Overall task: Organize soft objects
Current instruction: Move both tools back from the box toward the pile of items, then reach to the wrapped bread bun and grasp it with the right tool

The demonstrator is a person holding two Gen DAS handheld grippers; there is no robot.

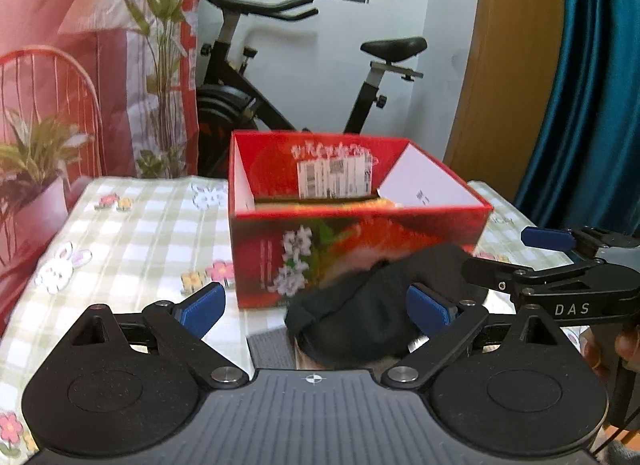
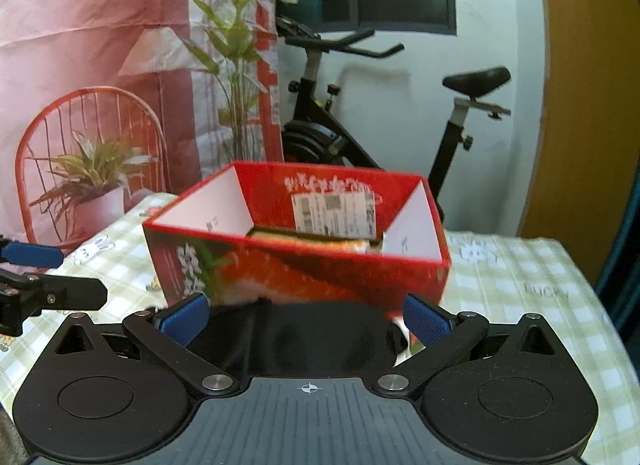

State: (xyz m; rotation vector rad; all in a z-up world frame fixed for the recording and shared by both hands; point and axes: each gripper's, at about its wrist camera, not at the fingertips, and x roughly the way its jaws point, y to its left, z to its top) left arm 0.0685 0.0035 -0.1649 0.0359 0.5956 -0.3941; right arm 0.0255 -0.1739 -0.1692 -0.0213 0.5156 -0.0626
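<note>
A black soft cloth point(image 1: 360, 305) lies bunched on the checked tablecloth, right against the front wall of an open red box point(image 1: 360, 233). My left gripper point(image 1: 316, 307) is open, and the cloth sits between its blue pads, nearer the right one. My right gripper point(image 1: 520, 257) comes in from the right, with its lower finger over the cloth's edge. In the right wrist view the right gripper point(image 2: 306, 323) is open with the black cloth point(image 2: 312, 341) spread between its fingers, just before the red box point(image 2: 300, 277). The left gripper point(image 2: 44, 273) shows at the left edge.
The table point(image 1: 132, 233) carries a green-checked cloth with bunny and flower prints. Behind it stand an exercise bike point(image 1: 256, 105) and a pink backdrop printed with plants point(image 1: 60, 65). A teal curtain point(image 1: 592, 85) hangs at the right. A hand point(image 1: 624, 345) holds the right gripper.
</note>
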